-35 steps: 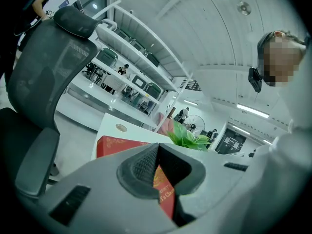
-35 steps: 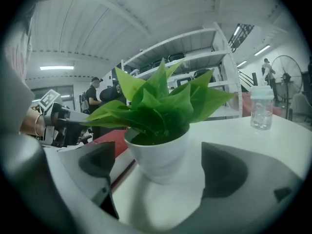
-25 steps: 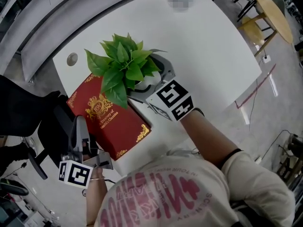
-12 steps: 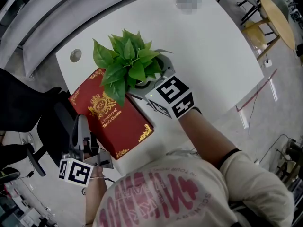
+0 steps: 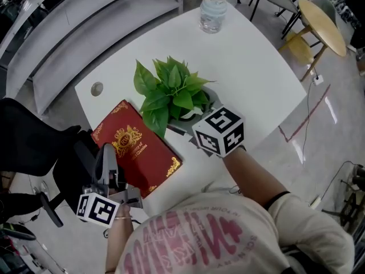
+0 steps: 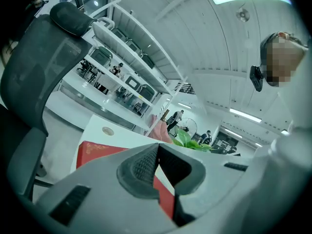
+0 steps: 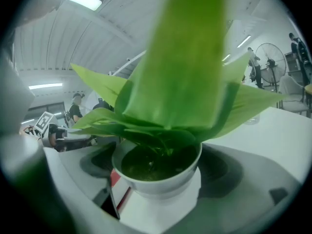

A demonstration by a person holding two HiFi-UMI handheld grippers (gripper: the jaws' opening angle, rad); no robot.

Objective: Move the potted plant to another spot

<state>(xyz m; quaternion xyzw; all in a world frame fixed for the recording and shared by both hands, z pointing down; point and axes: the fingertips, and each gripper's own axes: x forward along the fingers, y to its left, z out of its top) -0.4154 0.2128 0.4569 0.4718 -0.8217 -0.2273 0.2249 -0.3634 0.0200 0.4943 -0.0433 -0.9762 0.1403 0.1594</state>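
**Q:** Containers?
**A:** The potted plant [image 5: 171,90] has a white pot [image 7: 158,182] holding dark soil and broad green leaves. The right gripper [image 5: 191,112] has its jaws clamped on the pot, over the white table [image 5: 256,67] just right of the red book [image 5: 137,153]. At the far edge is a clear lidded container [image 5: 212,13], contents unreadable.

**Q:** Change?
**A:** A second ago the leaves overlapped the book's far corner. Now the plant is mostly beside it, further right.

**Q:** Hands?
**A:** Left gripper [image 5: 108,153] is low at near left, off the table, jaws closed together and empty, pointing far. The right forearm reaches forward over the near table edge.
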